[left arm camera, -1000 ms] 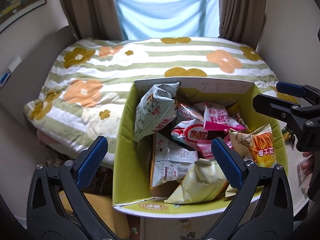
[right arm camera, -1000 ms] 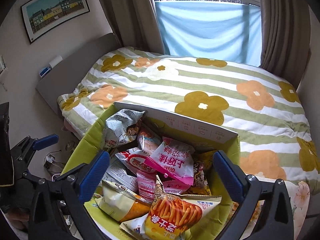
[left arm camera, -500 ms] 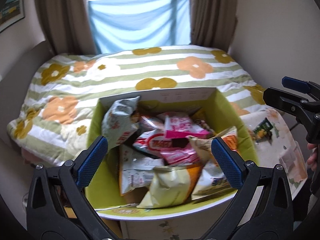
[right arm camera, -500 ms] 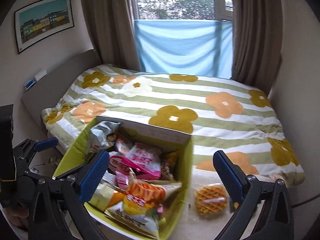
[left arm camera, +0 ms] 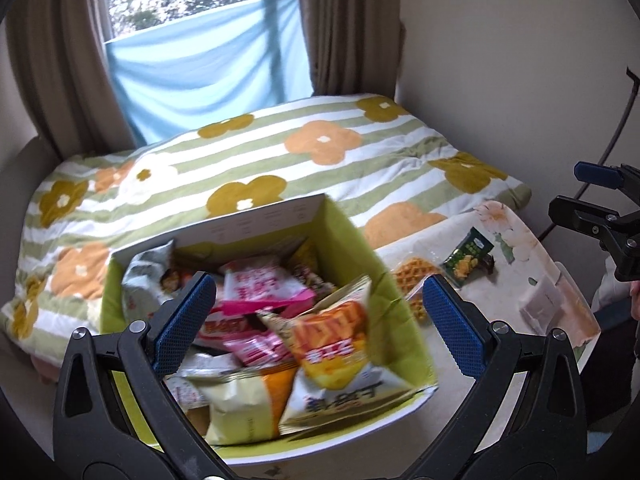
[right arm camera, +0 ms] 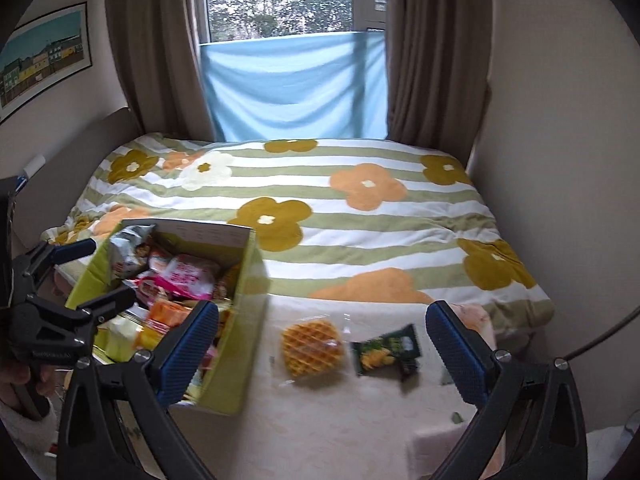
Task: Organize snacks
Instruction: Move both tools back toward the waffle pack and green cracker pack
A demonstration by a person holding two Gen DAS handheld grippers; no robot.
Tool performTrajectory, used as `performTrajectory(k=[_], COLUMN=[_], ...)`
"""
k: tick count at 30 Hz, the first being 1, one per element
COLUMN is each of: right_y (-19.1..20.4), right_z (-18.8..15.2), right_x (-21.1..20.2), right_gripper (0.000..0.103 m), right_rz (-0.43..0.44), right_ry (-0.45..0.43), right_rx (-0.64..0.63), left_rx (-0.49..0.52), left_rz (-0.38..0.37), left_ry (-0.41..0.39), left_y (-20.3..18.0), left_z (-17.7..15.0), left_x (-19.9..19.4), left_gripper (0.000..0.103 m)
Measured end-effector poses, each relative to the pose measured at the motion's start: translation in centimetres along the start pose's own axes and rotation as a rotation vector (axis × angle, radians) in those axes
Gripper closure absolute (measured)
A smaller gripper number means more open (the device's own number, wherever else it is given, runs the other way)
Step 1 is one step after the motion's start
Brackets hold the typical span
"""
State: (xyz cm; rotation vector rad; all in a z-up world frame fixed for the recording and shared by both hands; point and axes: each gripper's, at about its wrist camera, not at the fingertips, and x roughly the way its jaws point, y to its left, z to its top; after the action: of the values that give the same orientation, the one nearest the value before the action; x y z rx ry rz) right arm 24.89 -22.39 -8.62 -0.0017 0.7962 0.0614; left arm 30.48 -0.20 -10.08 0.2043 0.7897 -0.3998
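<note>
The right hand-held gripper (right arm camera: pixel 322 348) hovers wide and empty above a wrapped waffle (right arm camera: pixel 312 347) and a dark green snack packet (right arm camera: pixel 387 350), both lying loose on the bench beside the green cardboard box (right arm camera: pixel 236 344). The box already brims with snack bags; these two seemingly remain. The left hand-held gripper (left arm camera: pixel 318 326), wide and empty too, points over the box.
</note>
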Motion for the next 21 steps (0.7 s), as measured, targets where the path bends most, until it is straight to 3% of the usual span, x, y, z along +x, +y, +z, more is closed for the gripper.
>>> performTrajectory(k=[8, 13, 21], right_y=[-7.2, -9.7, -12.7], right_z=[-1.8, -2.6, -4.0], right_x=[1.8, 3.1, 7.2], right_gripper=[0.0, 0.0, 0.0], right_rz=[0.042, 0.078, 0.162], right_ry=[0.069, 0.1, 0.173], right_rx=[0.011, -0.025, -0.049], left_rx=[0.128, 0.23, 0.475], left_rz=[-0.009, 0.0, 0.016], left_ry=[0.082, 0.177, 0.436], left_y=[-8.3, -12.4, -16.5], left_z=[2.7, 3.7, 3.7], left_x=[3.9, 7.6, 14.8], left_gripper=[0.0, 0.0, 0.0])
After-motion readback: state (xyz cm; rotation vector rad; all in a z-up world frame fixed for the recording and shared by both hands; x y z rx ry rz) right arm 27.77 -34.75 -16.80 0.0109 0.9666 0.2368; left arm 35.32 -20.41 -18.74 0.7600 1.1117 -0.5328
